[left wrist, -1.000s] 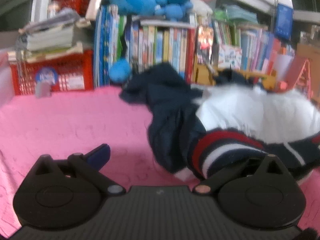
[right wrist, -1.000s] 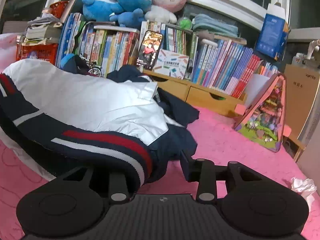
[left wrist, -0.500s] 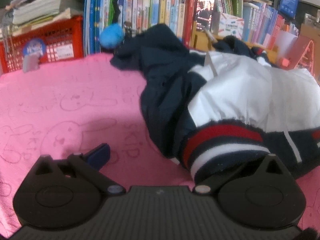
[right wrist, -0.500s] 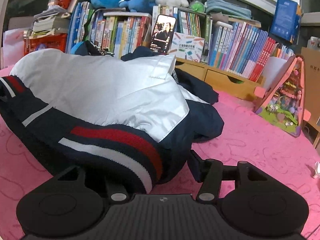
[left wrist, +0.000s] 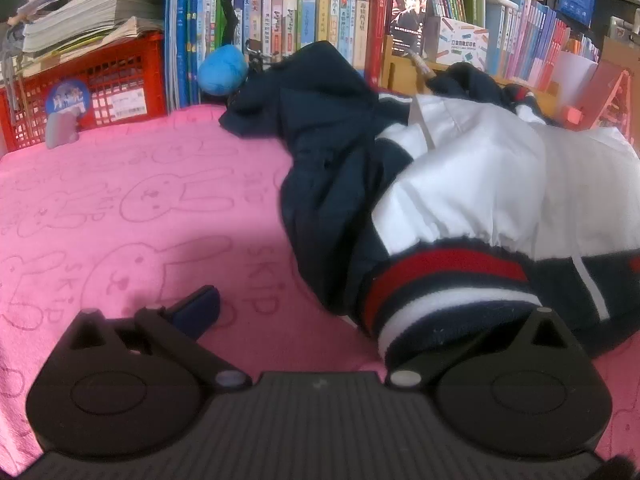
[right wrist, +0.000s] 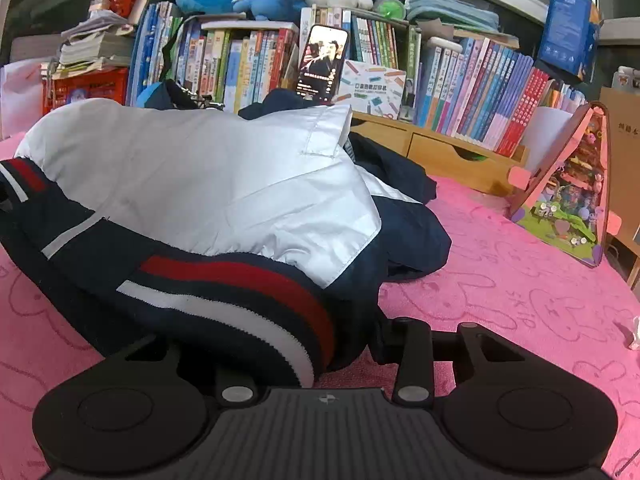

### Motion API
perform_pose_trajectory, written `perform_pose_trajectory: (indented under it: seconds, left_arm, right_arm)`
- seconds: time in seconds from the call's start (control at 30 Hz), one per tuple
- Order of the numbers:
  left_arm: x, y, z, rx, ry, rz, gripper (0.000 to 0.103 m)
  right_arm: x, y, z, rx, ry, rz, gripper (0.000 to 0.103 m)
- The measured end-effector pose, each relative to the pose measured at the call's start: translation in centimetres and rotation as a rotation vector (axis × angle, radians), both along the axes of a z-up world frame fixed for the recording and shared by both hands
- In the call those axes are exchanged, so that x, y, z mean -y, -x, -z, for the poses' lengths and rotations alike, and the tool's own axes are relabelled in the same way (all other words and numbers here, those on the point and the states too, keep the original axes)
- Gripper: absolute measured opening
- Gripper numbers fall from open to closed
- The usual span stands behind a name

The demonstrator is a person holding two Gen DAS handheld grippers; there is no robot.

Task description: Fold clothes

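The jacket (right wrist: 208,184) is heaped mid-blanket (left wrist: 120,200), soft, puffy and probably slippery. Right gripper (right wrist: 320,364) is closing on the striped hem (right wrist: 240,292), the firmest hold. Left gripper (left wrist: 316,332) is spread wide, one finger buried under the cuff (left wrist: 448,280), nothing pinched
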State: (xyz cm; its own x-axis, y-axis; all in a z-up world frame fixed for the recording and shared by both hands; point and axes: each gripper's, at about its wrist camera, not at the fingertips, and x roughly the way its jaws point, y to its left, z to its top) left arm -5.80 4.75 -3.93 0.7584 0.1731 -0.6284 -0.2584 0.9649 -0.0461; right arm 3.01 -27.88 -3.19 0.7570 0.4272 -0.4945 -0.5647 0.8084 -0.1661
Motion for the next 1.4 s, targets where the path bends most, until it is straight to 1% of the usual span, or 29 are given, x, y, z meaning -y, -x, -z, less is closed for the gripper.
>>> perform_pose_trajectory:
  seconds: [0.37, 0.4, 0.43, 0.47, 0.5, 0.53, 0.57, 0.6, 0.63, 0.67, 0.7, 0.73, 0.8, 0.83, 0.87, 0.93, 0.97, 1.0, 1.03, 1.07, 1.1, 1.13, 1.17, 1.2, 1.27, 1.37, 1.4]
  left_arm:
    - [0.0, -0.1, -0.1, 0.000, 0.001, 0.002, 0.103]
    - [0.0, -0.1, -0.1, 0.002, 0.001, 0.004, 0.101]
    - [0.1, 0.0, -0.2, 0.007, -0.001, 0.011, 0.098]
    - [0.3, 0.1, -0.3, 0.016, -0.005, 0.023, 0.088]
    - [0.6, 0.2, -0.4, 0.027, -0.009, 0.042, 0.073]
    - [0.9, 0.3, -0.5, 0.039, -0.012, 0.062, 0.063]
    - [1.3, 0.5, -0.6, 0.051, -0.008, 0.082, 0.042]
    - [1.7, 0.8, -0.7, 0.059, -0.008, 0.092, 0.034]
    - [2.3, 1.2, -0.8, 0.061, -0.028, 0.087, 0.031]
    - [2.9, 1.6, -0.8, 0.057, -0.059, 0.087, 0.026]
    - [3.3, 2.3, -1.0, 0.058, -0.079, 0.091, 0.021]
    - [3.3, 3.0, -1.2, 0.061, -0.067, 0.093, 0.019]
    - [2.9, 3.9, -1.8, 0.065, -0.044, 0.090, 0.016]
    - [2.5, 3.9, -2.1, 0.065, -0.037, 0.088, 0.016]
    - [2.0, 2.8, -2.8, 0.061, -0.056, 0.089, 0.015]
    - [0.3, -1.1, -6.6, 0.101, -0.134, 0.065, 0.014]
    - [-0.4, -2.8, -9.0, 0.144, -0.170, 0.048, 0.014]
    - [-0.6, -3.0, -13.1, 0.290, -0.192, 0.010, 0.014]
    - [-0.5, -2.9, -17.0, 0.435, -0.224, -0.027, 0.014]
    - [0.1, -1.8, -19.6, 0.578, -0.299, -0.058, 0.015]
    - [0.6, -0.6, -22.0, 0.711, -0.370, -0.084, 0.024]
    - [0.8, 0.4, -23.0, 0.780, -0.408, -0.082, 0.027]
    - [0.6, 0.8, -22.9, 0.755, -0.399, -0.059, 0.030]
    - [0.3, 1.1, -22.6, 0.718, -0.386, -0.037, 0.031]
    - [-0.1, 1.0, -19.1, 0.531, -0.328, 0.011, 0.032]
    - [0.1, 1.8, -10.1, 0.241, -0.215, 0.099, 0.032]
    - [0.2, 2.2, -7.8, 0.167, -0.179, 0.108, 0.032]
  right_arm:
    - [0.2, -0.2, 0.0, -0.009, -0.012, 0.025, 0.040]
    - [0.2, -0.2, 0.0, -0.007, -0.012, 0.025, 0.040]
    - [0.1, -0.1, 0.1, -0.006, -0.011, 0.026, 0.040]
    - [0.1, -0.1, 0.1, -0.005, -0.011, 0.027, 0.040]
    - [0.1, -0.1, 0.1, -0.004, -0.010, 0.027, 0.040]
    - [0.1, -0.1, 0.1, -0.003, -0.010, 0.030, 0.040]
    - [0.1, -0.1, 0.2, -0.001, -0.011, 0.033, 0.040]
    - [0.2, -0.1, 0.2, 0.000, -0.011, 0.036, 0.039]
    - [0.3, -0.1, 0.2, -0.004, -0.012, 0.040, 0.037]
    - [0.6, 0.0, 0.1, -0.028, -0.019, 0.045, 0.035]
    - [1.0, 0.1, -0.1, -0.054, -0.028, 0.050, 0.029]
    - [1.6, 0.2, -0.3, -0.081, -0.030, 0.052, 0.022]
    - [2.4, 0.6, -1.0, -0.114, -0.003, 0.039, 0.015]
    - [2.5, 0.4, -1.3, -0.144, 0.012, 0.028, 0.014]
    - [2.6, 0.1, -1.7, -0.175, 0.028, 0.016, 0.013]
    - [0.2, -3.0, -3.7, -0.149, 0.121, 0.003, 0.012]
    - [-1.1, -4.6, -4.7, -0.134, 0.169, -0.004, 0.012]
    - [-2.7, -5.3, -7.8, 0.060, 0.169, 0.034, 0.012]
    - [-4.2, -5.9, -11.1, 0.274, 0.162, 0.076, 0.012]
    - [-5.0, -4.8, -14.3, 0.533, 0.107, 0.112, 0.012]
    - [-4.5, -3.3, -17.2, 0.746, -0.035, 0.163, 0.013]
    - [-3.4, -2.4, -18.9, 0.827, -0.171, 0.184, 0.014]
    - [-2.2, -1.5, -20.5, 0.893, -0.307, 0.201, 0.015]
    - [-1.7, -2.0, -20.4, 0.822, -0.291, 0.181, 0.017]
    - [-0.9, -3.2, -19.8, 0.652, -0.227, 0.133, 0.017]
    - [0.0, -4.1, -13.3, 0.351, -0.065, 0.042, 0.017]
    - [0.4, -3.9, -10.7, 0.267, -0.012, 0.022, 0.017]
